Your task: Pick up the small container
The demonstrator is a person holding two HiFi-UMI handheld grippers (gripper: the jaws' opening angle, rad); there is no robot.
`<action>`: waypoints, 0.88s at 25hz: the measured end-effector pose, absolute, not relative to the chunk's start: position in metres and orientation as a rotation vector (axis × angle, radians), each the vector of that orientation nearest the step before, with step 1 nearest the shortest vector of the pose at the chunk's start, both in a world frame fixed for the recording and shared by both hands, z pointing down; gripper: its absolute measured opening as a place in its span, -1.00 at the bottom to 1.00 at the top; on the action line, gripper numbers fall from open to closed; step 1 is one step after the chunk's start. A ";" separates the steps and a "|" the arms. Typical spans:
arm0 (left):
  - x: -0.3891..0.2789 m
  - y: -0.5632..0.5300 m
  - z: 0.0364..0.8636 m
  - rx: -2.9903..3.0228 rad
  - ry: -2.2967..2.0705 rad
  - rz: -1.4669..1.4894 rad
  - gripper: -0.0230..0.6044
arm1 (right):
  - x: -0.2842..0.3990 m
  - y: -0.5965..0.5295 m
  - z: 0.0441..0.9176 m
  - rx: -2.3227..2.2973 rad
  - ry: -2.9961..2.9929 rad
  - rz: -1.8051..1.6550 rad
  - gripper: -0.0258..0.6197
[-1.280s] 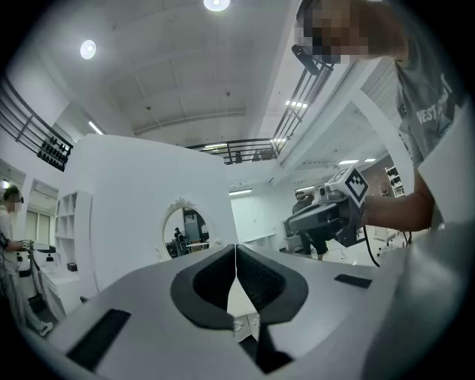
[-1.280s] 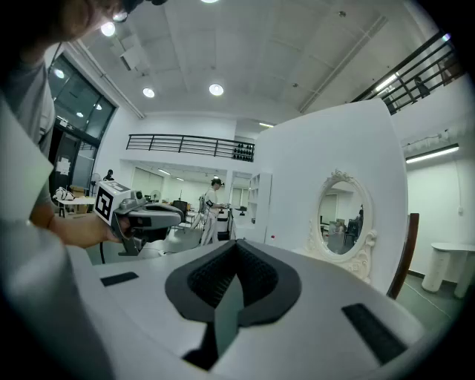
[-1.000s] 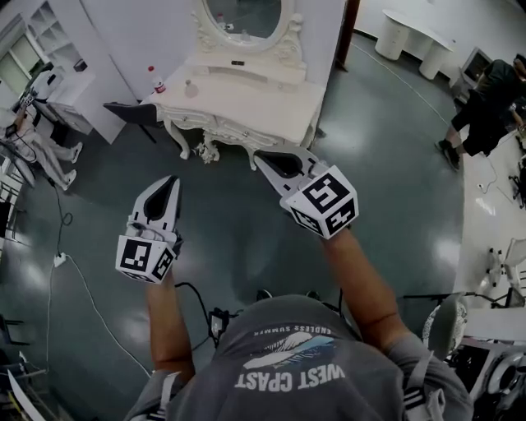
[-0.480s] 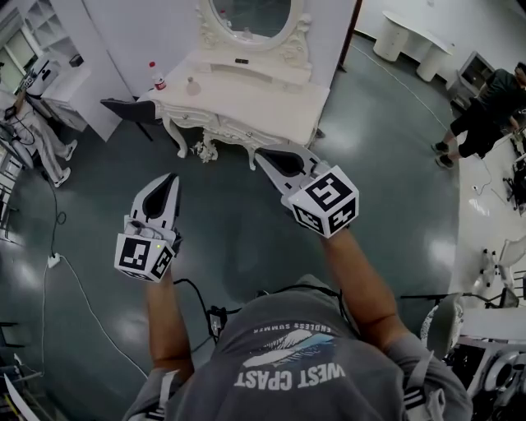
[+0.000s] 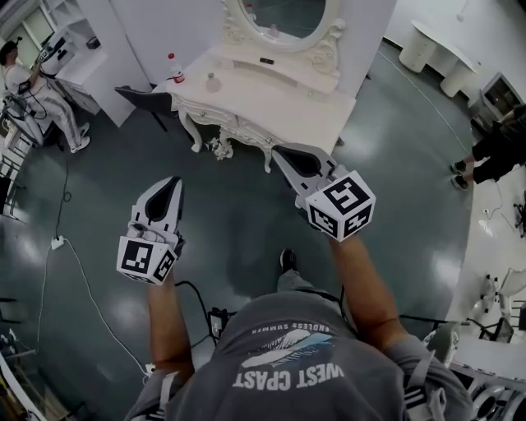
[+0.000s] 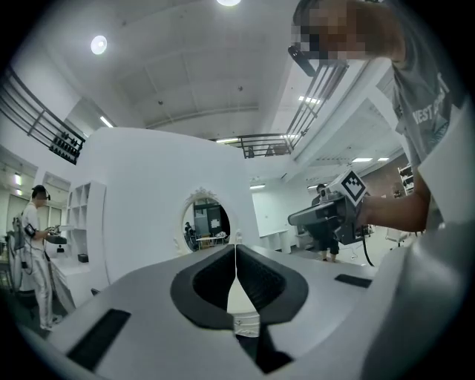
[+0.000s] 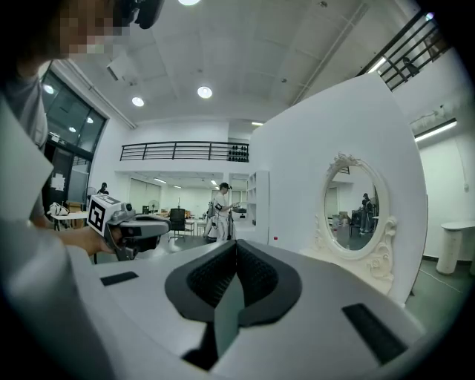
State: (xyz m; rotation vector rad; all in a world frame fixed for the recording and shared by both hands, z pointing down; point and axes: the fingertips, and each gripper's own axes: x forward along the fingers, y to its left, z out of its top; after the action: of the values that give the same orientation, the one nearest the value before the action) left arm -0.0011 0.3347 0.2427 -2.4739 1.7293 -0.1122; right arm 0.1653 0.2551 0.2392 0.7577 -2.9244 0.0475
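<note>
The dark green floor (image 5: 238,222) fills most of my head view. At the upper centre stands the white worktop (image 5: 279,99), with its oval mirror (image 5: 288,12) at the top edge. My left gripper (image 5: 173,186) sits at the lower left and my right gripper (image 5: 282,153) right of centre, its tip just below the worktop's front edge in the frame. Both pairs of jaws are pressed together on nothing. A red-capped bottle (image 5: 173,67) stands at the worktop's left end. The small container (image 5: 213,81) sits near it, well apart from both grippers.
</note>
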 end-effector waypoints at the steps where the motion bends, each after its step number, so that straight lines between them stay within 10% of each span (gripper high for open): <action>1: -0.006 0.330 0.243 -2.463 1.750 -0.121 -0.86 | 0.162 0.245 0.240 0.746 -2.932 0.056 -0.84; 22: -0.030 0.194 0.248 -2.281 2.000 -0.221 -0.86 | 0.120 0.058 0.254 0.462 -2.998 0.115 -0.84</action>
State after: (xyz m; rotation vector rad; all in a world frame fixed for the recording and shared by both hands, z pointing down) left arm -0.0296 0.1942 0.2485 -2.2808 2.0003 -0.2212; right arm 0.1200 0.0579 0.2542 0.4615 -2.9980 0.1149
